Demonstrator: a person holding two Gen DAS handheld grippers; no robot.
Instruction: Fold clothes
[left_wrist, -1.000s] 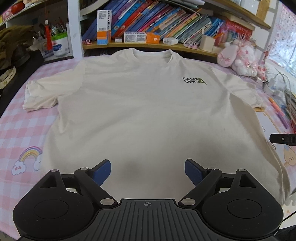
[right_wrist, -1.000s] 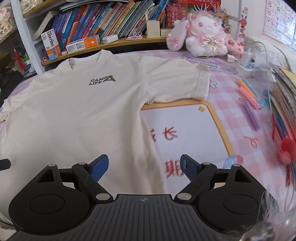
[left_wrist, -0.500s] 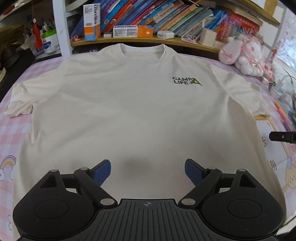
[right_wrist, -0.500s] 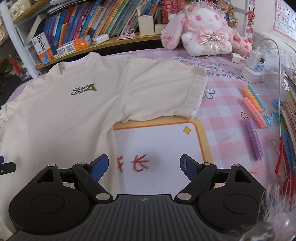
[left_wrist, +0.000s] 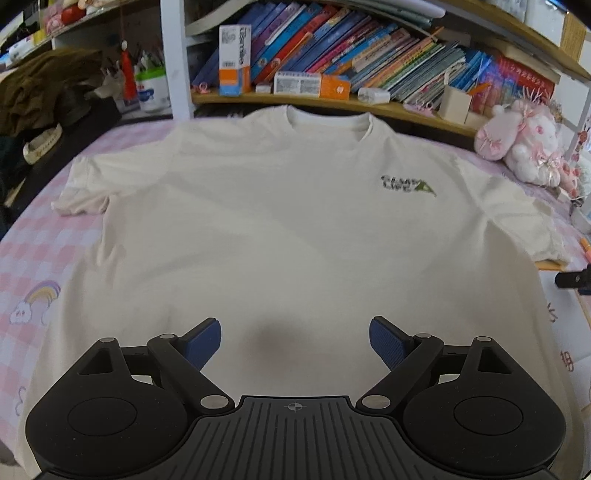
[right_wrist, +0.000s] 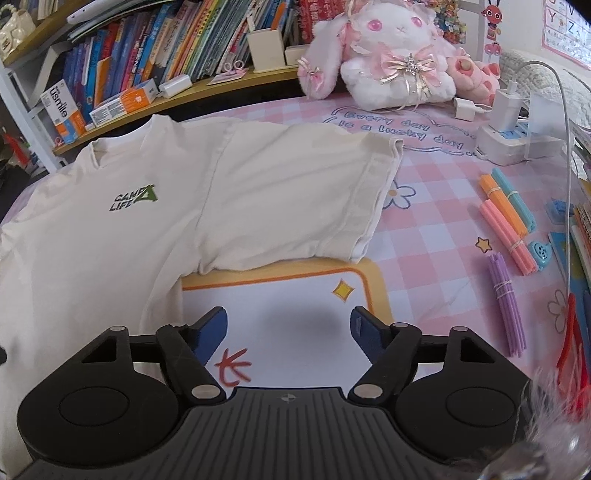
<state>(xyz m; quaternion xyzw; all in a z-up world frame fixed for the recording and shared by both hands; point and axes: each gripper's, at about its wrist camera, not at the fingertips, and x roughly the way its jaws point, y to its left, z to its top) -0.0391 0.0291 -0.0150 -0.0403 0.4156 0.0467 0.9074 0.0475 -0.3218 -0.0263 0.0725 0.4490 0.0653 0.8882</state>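
A cream shirt lies flat, front up, on the pink checked surface, collar toward the bookshelf. The left tongs hang above its lower middle, spread wide and empty. The right tongs, also spread and empty, hang over a white mat just beside the shirt's sleeve.

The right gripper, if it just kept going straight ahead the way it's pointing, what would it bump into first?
Probably the white mat with the orange border, which fills the gap between its open jaws. The right gripper points down at it. Farther along lies the T-shirt, its sleeve draped over the mat's far edge. Depth is unclear.
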